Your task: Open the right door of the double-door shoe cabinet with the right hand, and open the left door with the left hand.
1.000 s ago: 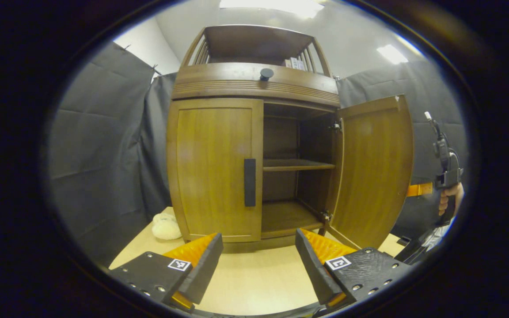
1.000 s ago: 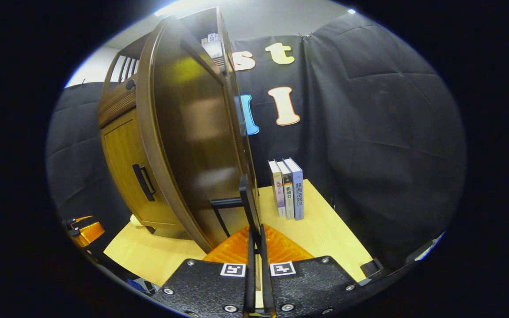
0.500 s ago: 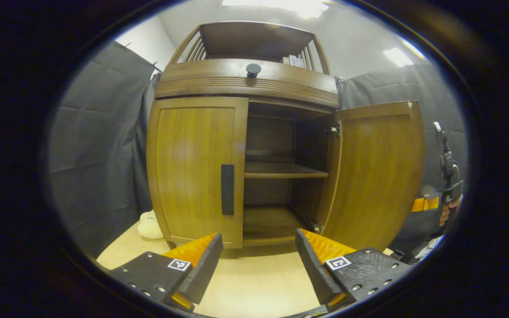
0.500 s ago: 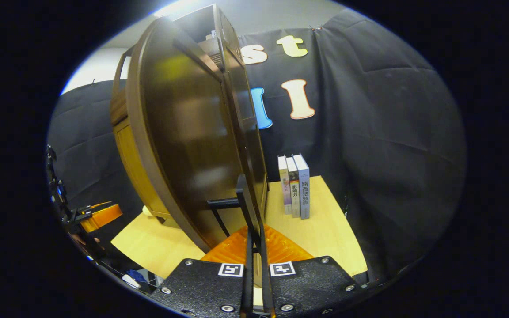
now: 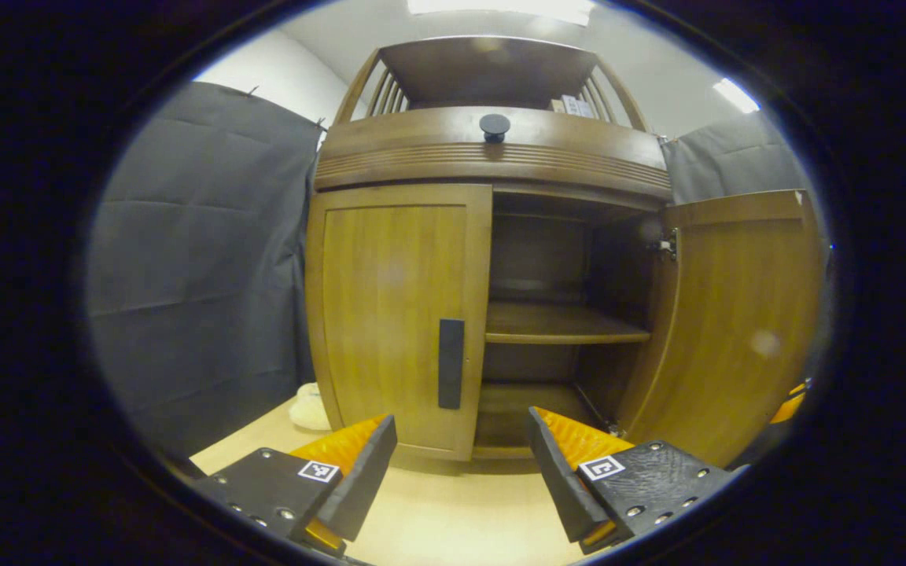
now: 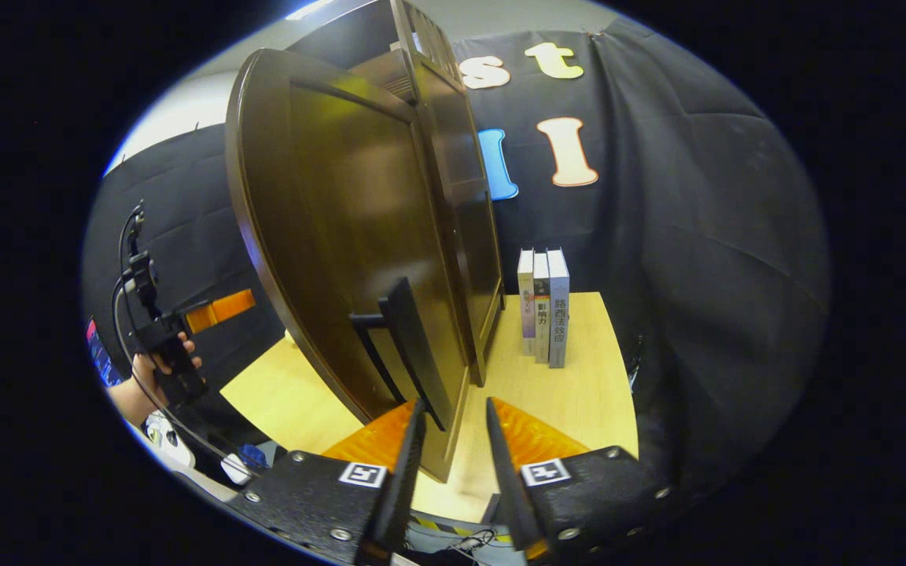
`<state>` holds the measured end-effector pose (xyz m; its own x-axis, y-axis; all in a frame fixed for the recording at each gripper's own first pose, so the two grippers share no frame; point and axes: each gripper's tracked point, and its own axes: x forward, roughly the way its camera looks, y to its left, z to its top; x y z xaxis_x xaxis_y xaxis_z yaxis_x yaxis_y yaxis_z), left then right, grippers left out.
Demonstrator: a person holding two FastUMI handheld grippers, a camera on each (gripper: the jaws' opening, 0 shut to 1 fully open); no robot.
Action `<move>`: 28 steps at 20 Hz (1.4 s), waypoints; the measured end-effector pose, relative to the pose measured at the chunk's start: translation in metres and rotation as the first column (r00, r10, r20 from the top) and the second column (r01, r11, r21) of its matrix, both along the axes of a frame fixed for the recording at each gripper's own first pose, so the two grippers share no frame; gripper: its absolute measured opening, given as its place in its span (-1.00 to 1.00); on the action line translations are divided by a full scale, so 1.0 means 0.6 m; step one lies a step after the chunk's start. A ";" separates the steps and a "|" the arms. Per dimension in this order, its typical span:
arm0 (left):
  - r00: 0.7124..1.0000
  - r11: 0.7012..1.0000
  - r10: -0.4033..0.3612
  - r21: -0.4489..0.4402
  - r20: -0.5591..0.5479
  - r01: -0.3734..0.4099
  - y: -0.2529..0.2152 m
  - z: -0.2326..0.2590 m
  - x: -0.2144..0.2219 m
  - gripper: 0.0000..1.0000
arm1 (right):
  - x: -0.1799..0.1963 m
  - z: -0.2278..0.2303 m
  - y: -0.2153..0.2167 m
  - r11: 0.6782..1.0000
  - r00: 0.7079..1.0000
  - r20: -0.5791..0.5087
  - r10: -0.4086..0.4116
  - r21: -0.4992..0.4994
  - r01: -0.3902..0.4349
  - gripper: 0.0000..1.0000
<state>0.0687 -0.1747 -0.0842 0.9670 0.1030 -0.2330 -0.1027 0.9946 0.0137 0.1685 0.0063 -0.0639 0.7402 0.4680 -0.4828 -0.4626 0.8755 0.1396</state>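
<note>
With the right door (image 5: 736, 322) swung open at frame right and the right gripper (image 6: 451, 440) parted narrowly off its handle (image 6: 410, 346), the wide-open left gripper (image 5: 461, 464) could, misaligned, glance off the shut left door's handle (image 5: 451, 363) at centre.

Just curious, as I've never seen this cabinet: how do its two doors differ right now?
The left door is shut flat against the cabinet; the right door is swung wide open, baring the shelves. The left door shows its handle face-on; the right door shows its plain inner side. Both are the same brown wood.

Left gripper (image 5: 461, 472) fingers wide apart; right gripper (image 6: 449, 464) fingers slightly parted.
</note>
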 end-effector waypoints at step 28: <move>0.984 0.983 -0.178 -0.037 -0.022 0.177 0.033 -0.076 0.272 -0.54 | -0.103 0.145 0.048 0.802 0.757 0.265 -0.597 0.158 0.577 0.91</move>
